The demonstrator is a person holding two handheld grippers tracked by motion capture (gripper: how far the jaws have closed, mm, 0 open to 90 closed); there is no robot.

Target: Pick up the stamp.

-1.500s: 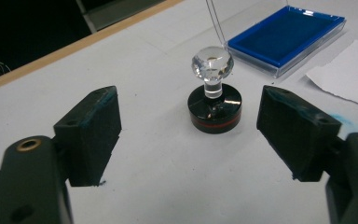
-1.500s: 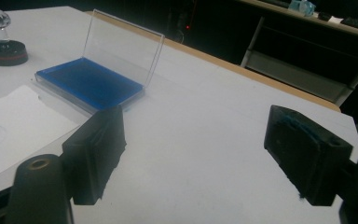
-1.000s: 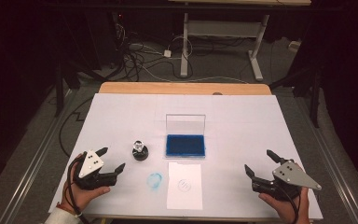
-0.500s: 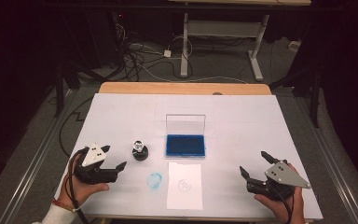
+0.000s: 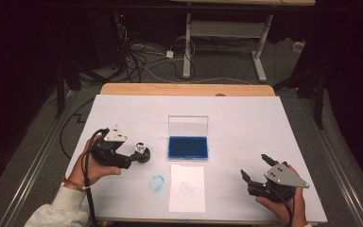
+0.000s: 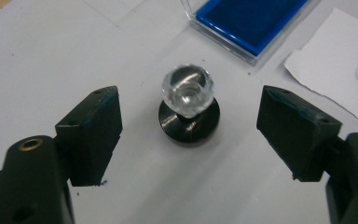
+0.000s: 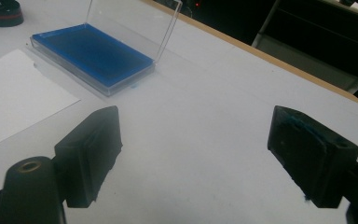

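High view, left hand-held gripper (image 5: 133, 158): jaws apart, brought up to the stamp (image 5: 142, 152), which stands on the worktop (image 5: 246, 118) just left of the ink pad (image 5: 187, 146); contact cannot be told from this height.
High view, right hand-held gripper (image 5: 256, 171): jaws apart and empty, held well to the right of the ink pad, near the worktop's front edge.
High view, paper (image 5: 187, 187): lies just in front of the ink pad and bears one faint round print; a blue smear (image 5: 156, 183) marks the worktop beside its left edge.
Left gripper view, stamp (image 6: 188, 103): upright on its black base, clear faceted knob on top, centred between the two jaws with bare worktop showing on either side. The jaws have just been closing a little, yet neither pad touches it.
Left gripper view, ink pad (image 6: 251, 21): lid open, blue surface exposed, just beyond the stamp.
Right gripper view, ink pad (image 7: 93, 53): clear lid (image 7: 130, 23) tilted back, nothing resting on the blue; the paper (image 7: 14, 105) lies beside it.
Right gripper view, jaws: wide apart over bare worktop, nothing between them.
Progress, judged: one print appears made and the pad stands ready; the stamp is not yet gripped, so grasping, inking and pressing on the paper remain.
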